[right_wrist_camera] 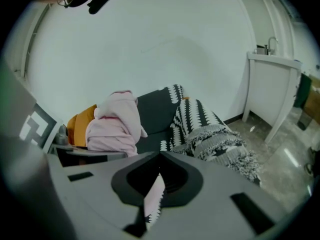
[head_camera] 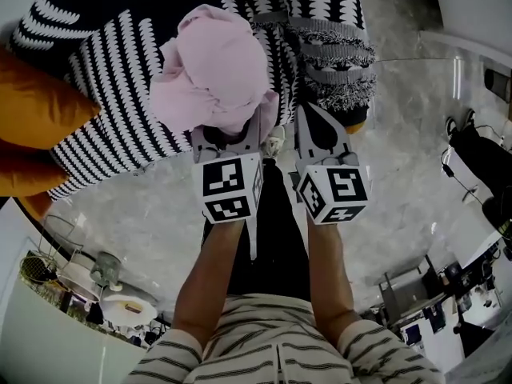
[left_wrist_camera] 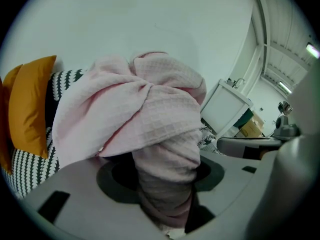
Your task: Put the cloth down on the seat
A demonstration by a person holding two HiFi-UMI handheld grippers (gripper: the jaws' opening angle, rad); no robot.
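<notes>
A bunched pale pink cloth [head_camera: 212,66] hangs above the seat [head_camera: 112,86], a sofa draped in a black-and-white zigzag throw. My left gripper [head_camera: 232,130] is shut on the cloth's lower end; in the left gripper view the cloth [left_wrist_camera: 145,114] fills the space between the jaws and hides their tips. My right gripper [head_camera: 310,114] is just to the right of it, its dark jaws closed to a point with nothing held. The right gripper view shows the cloth [right_wrist_camera: 117,126] to the left and the dark seat [right_wrist_camera: 155,114] ahead of the shut right gripper [right_wrist_camera: 160,156].
An orange cushion [head_camera: 36,110] lies on the sofa's left end. The throw's fringed edge [head_camera: 340,62] hangs over the front onto the marble floor [head_camera: 400,174]. A white cabinet [right_wrist_camera: 272,84] stands to the right. Small clutter [head_camera: 96,278] sits at lower left, dark gear [head_camera: 480,158] at right.
</notes>
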